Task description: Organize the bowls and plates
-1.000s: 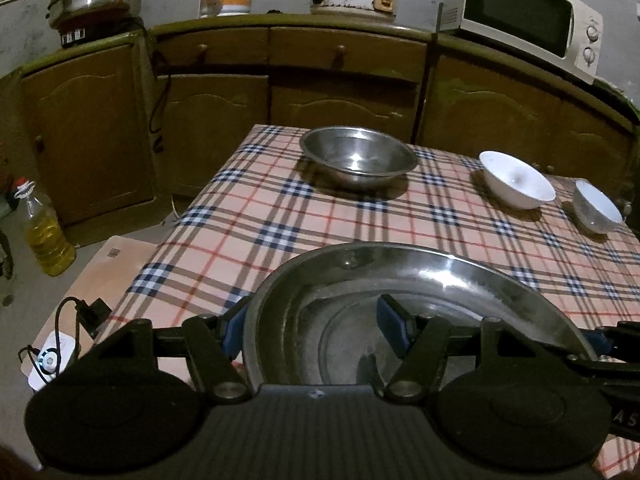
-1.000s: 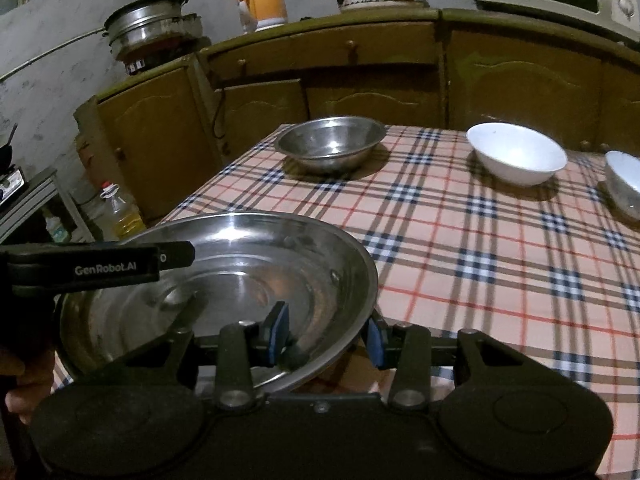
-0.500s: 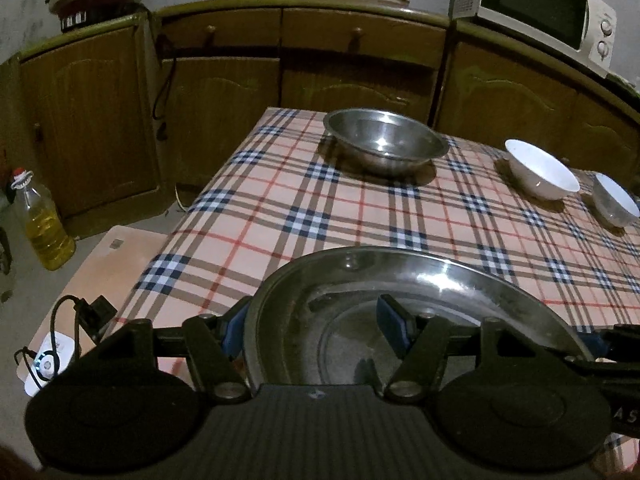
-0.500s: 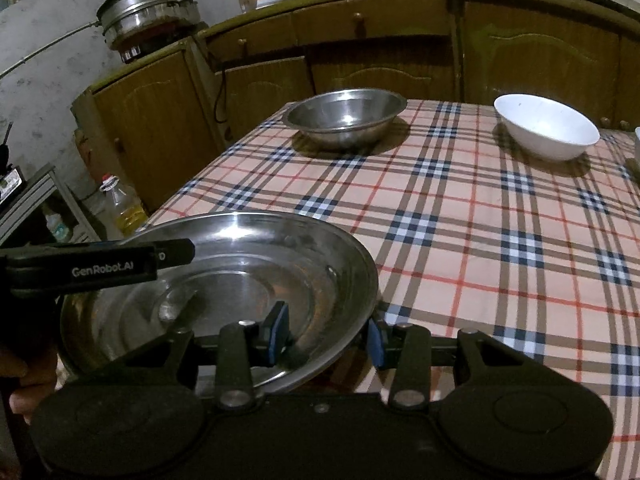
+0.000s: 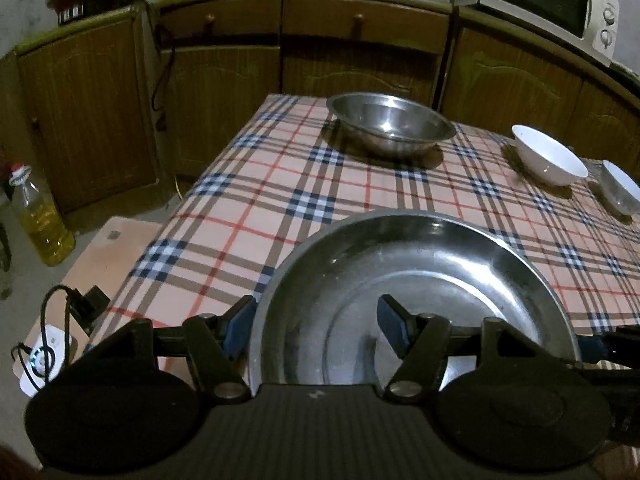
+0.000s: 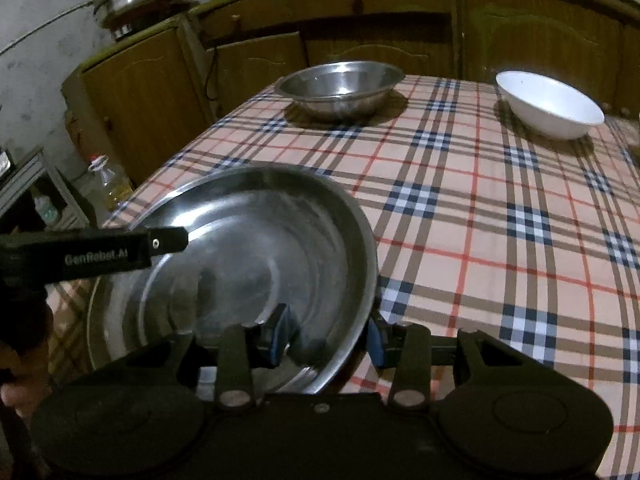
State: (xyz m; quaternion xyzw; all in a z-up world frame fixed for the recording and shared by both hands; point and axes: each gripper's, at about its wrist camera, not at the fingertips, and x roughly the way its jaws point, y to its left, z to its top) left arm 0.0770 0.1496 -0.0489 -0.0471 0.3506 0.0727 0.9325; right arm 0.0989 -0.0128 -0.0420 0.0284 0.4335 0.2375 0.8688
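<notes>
A big steel plate (image 5: 420,280) is being held by both claws at the near end of the checked table (image 5: 280,200). It is being kept low over the cloth; whether it is touching the cloth cannot be told.

The left gripper (image 5: 316,326) is being clamped on the plate's left rim, with one blue pad outside the rim and one inside the dish. The right gripper (image 6: 328,334) is being clamped on the right rim in the same way. Both claws are being kept partly apart, because the slanted rim is sitting between the pads.

The plate is being judged as stiff and not too heavy, but wide and shiny, so it is likely being made slippery for the pads. It will not break if it is dropped, but a loud bang would be made. The best hold is being taken at the rim, on two opposite sides, so the plate is kept flat.

Farther back, a steel bowl (image 5: 392,126) is being left on the cloth. A white bowl (image 5: 548,158) is being left well to its right, and a smaller bowl (image 5: 622,192) is being seen near the right edge. These white ones are being judged as easy to chip.
</notes>
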